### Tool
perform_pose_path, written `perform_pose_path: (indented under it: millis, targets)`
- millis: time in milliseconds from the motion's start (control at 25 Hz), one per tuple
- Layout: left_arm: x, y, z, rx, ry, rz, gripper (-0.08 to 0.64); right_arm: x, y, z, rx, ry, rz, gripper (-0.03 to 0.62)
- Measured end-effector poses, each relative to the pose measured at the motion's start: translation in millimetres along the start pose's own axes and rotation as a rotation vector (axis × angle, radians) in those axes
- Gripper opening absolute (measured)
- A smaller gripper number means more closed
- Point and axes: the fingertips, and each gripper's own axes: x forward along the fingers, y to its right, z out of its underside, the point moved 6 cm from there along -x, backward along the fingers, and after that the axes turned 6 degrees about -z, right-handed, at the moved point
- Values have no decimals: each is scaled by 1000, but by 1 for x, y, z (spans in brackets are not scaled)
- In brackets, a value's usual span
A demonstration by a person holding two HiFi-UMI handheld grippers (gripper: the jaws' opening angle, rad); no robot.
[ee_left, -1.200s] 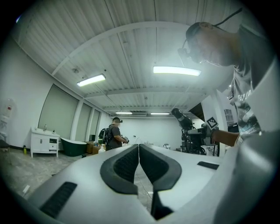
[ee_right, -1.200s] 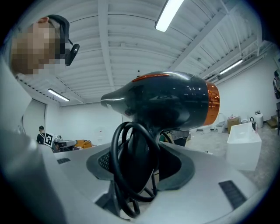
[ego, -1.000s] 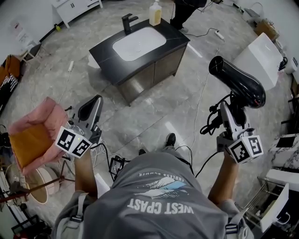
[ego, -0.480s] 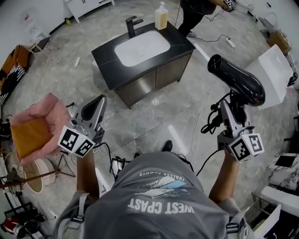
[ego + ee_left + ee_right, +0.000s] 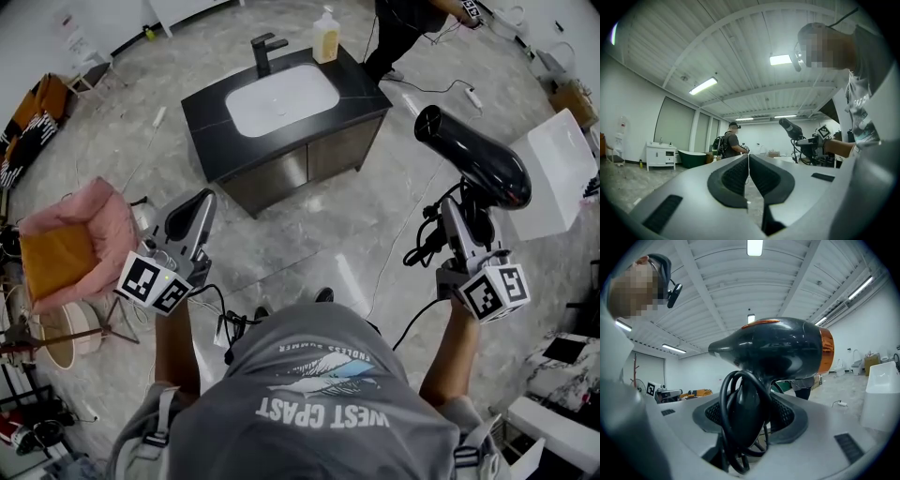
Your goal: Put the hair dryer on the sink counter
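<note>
In the right gripper view, the jaws of the right gripper (image 5: 749, 416) were seen set fairly wide and pressed against both sides of the black handle of the hair dryer (image 5: 778, 348). The dryer's body was carried above them, with the nozzle to the left and an orange ring at the rear. A coiled black cord (image 5: 727, 427) was looped in front of the handle and partly hid the pads. In the left gripper view, the jaws of the left gripper (image 5: 748, 161) were shown brought together with nothing between them.

Only the head view showed the sink worktop (image 5: 211, 112). It was a black slab on a cabinet, with a white basin (image 5: 281, 94), a black faucet (image 5: 265, 49) and a soap bottle (image 5: 326, 37) on it. There the hair dryer (image 5: 473, 164) was held in the air over the grey floor (image 5: 309, 234), well apart from the worktop and to its right.

Only the left gripper view showed a white cabinet (image 5: 660, 154) and a green bathtub (image 5: 693, 157) along the far wall, with a standing person (image 5: 731, 143) wearing a backpack.

A pink seat (image 5: 80, 216) was seen to the left and a white box (image 5: 562, 169) to the right. A thin cable (image 5: 398, 216) was laid across the floor between the dryer and the cabinet.

Both grippers, left (image 5: 192, 211) and right (image 5: 466, 220), were held level ahead of the chest on bent arms, with the marker cubes nearest the body.
</note>
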Motion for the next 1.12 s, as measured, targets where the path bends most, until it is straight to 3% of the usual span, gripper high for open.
perform_pose_path:
  millis: [360, 640, 1120]
  targets:
    - [28, 22, 7, 8, -16, -9, 20, -1, 38, 3, 21, -8, -16, 242]
    - [54, 33, 14, -4, -38, 32, 20, 0, 54, 6, 36, -22, -6, 242]
    - [124, -12, 23, -25, -51, 146, 20, 32, 65, 7, 51, -33, 91, 244]
